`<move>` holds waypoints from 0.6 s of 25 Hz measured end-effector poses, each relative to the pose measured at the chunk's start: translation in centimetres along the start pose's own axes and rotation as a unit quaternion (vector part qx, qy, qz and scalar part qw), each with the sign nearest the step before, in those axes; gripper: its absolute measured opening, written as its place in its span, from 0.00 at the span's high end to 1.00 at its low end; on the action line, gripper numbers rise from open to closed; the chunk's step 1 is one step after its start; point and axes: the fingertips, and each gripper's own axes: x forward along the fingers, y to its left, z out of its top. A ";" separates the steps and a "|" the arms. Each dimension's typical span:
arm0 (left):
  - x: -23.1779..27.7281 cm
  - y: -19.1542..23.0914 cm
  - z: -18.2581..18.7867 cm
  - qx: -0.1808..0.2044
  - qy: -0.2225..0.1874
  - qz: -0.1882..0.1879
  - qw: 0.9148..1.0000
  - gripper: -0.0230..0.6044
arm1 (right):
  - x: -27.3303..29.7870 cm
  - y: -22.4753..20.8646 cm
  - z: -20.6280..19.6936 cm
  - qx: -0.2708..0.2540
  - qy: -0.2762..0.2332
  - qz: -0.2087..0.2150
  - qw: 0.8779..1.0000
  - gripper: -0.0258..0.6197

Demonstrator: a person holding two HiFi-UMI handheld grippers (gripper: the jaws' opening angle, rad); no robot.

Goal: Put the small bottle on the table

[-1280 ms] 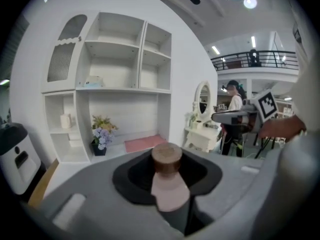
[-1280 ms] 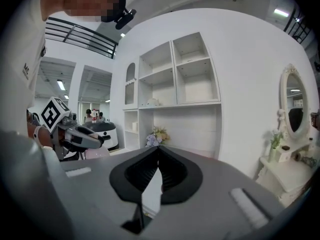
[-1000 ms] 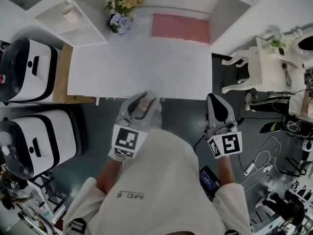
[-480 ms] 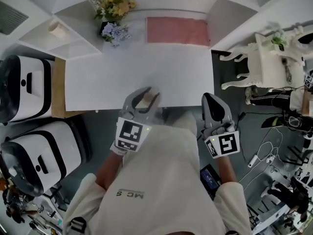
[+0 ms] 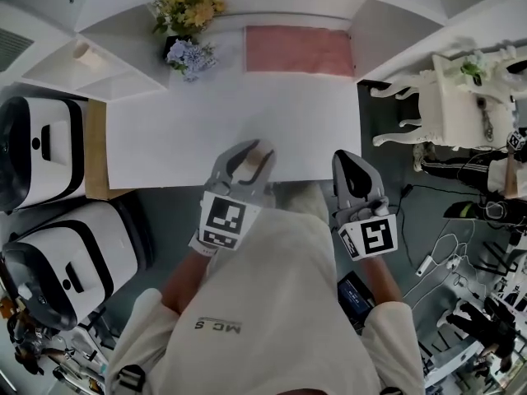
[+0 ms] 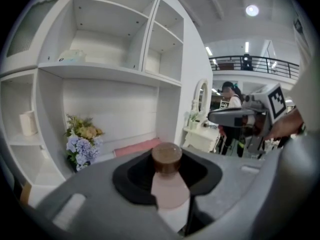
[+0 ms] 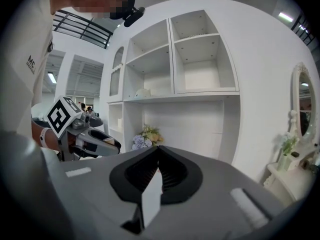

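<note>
The small bottle (image 5: pixel 250 164) has a brown cap (image 6: pixel 166 156) and a pale pink body (image 6: pixel 170 190). It stands upright between the jaws of my left gripper (image 5: pixel 251 153), which is shut on it. In the head view this gripper reaches just over the near edge of the white table (image 5: pixel 198 126). My right gripper (image 5: pixel 352 158) is level with it to the right, at the table's near right corner. Its jaws are shut with nothing in them (image 7: pixel 157 160). From the right gripper view, the left gripper (image 7: pixel 92 140) shows off to the left.
A pink mat (image 5: pixel 298 50) and a bunch of flowers (image 5: pixel 184 30) lie at the table's far side, against white shelves (image 5: pixel 90 76). Two white and black appliances (image 5: pixel 43 142) (image 5: pixel 70 253) stand left. A white dressing table (image 5: pixel 449 109) and floor cables (image 5: pixel 445 262) are right.
Both grippers have moved forward toward the table. The left one, with the bottle, has gone from short of the near edge to just over it. Neither grip has changed.
</note>
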 end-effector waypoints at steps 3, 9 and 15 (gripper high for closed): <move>1.0 0.2 0.0 0.001 0.003 0.000 1.000 0.77 | 1.1 -0.1 0.1 -0.004 -0.001 0.008 1.000 0.98; 3.2 0.8 -0.8 -0.004 0.012 0.007 1.000 0.77 | 3.1 -0.6 -0.7 -0.008 0.004 0.024 1.000 0.98; 5.6 1.7 -1.8 -0.012 0.013 0.026 0.999 0.77 | 4.3 -2.5 -2.4 0.004 0.012 0.023 1.000 0.98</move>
